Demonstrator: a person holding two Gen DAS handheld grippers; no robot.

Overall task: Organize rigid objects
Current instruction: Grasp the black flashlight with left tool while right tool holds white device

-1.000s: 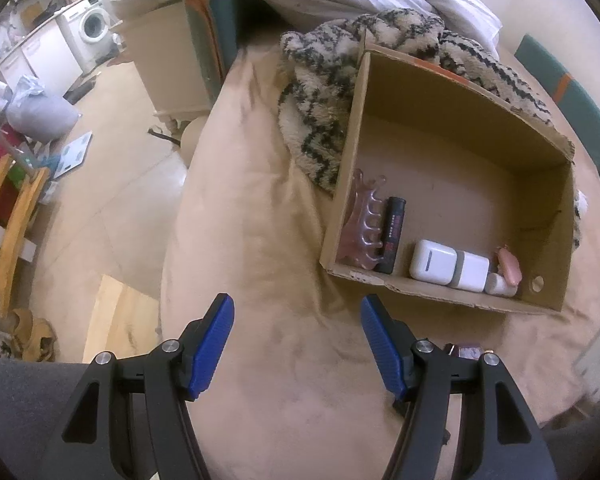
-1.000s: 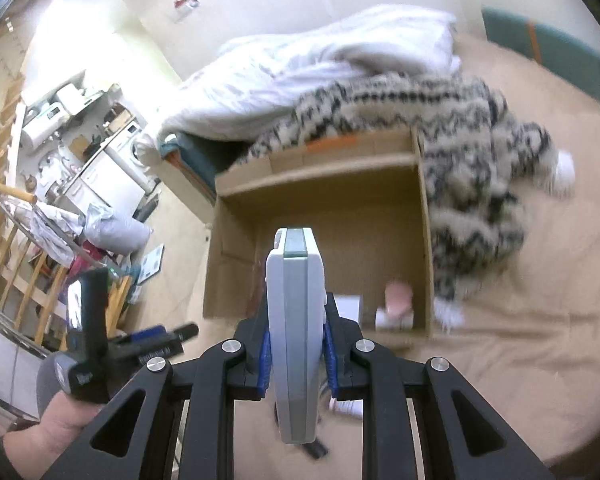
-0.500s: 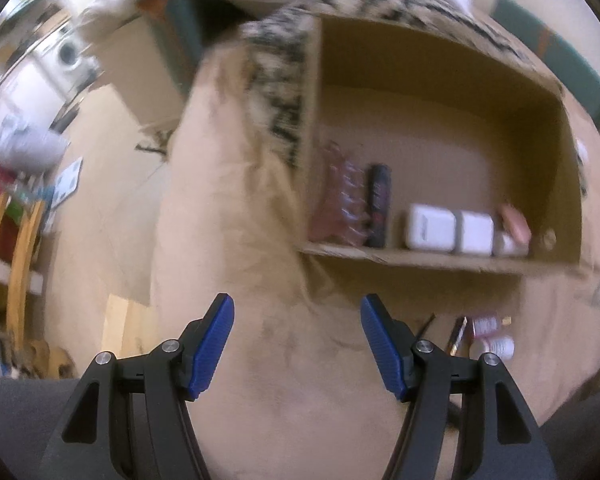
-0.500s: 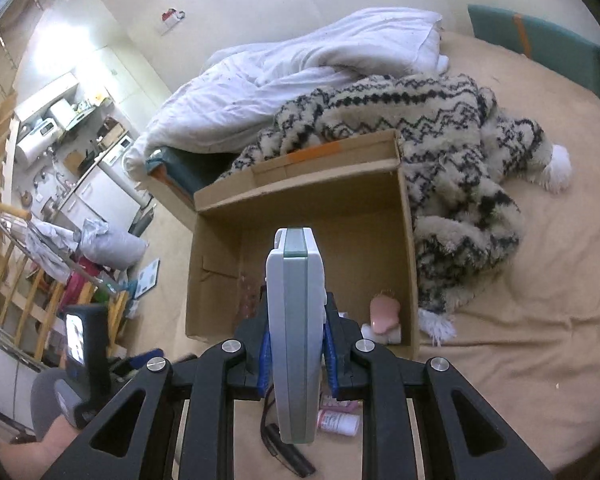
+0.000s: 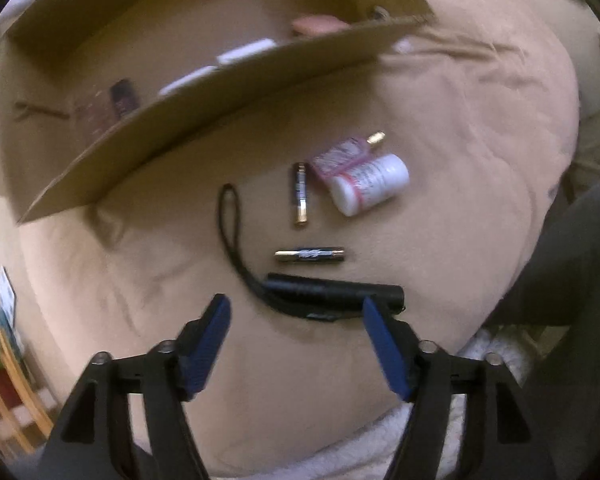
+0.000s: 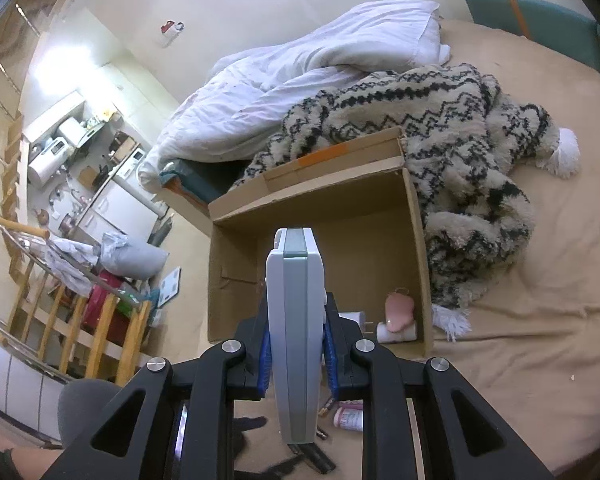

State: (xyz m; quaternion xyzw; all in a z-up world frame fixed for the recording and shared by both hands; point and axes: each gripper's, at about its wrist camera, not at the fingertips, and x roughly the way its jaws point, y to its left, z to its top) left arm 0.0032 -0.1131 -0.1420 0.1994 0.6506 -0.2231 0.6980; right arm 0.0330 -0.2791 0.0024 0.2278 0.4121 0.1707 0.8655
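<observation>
My left gripper [image 5: 296, 312] points down at the beige bedsheet, its jaws opening with nothing between the blue pads. Just past its tips lies a black flashlight [image 5: 334, 292] with a looped strap [image 5: 230, 224]. Beyond that lie two batteries [image 5: 310, 255] [image 5: 299, 194], a white pill bottle [image 5: 370, 184] and a pink packet [image 5: 338, 158]. The open cardboard box [image 5: 204, 92] stands behind them with several items inside. My right gripper [image 6: 296, 356] is shut on a flat grey-white case [image 6: 296, 312], held upright before the box [image 6: 232, 280].
A patterned woolly blanket [image 6: 440, 128] and a white duvet [image 6: 300, 68] lie behind and right of the box. A pink item [image 6: 398, 306] rests in the box's near right corner. The bed's left edge drops to the floor by a wooden railing [image 6: 100, 332].
My left gripper has swung down and right, from facing the box to hanging over the flashlight and batteries, and its jaws have widened. The right gripper still holds the case, almost unmoved.
</observation>
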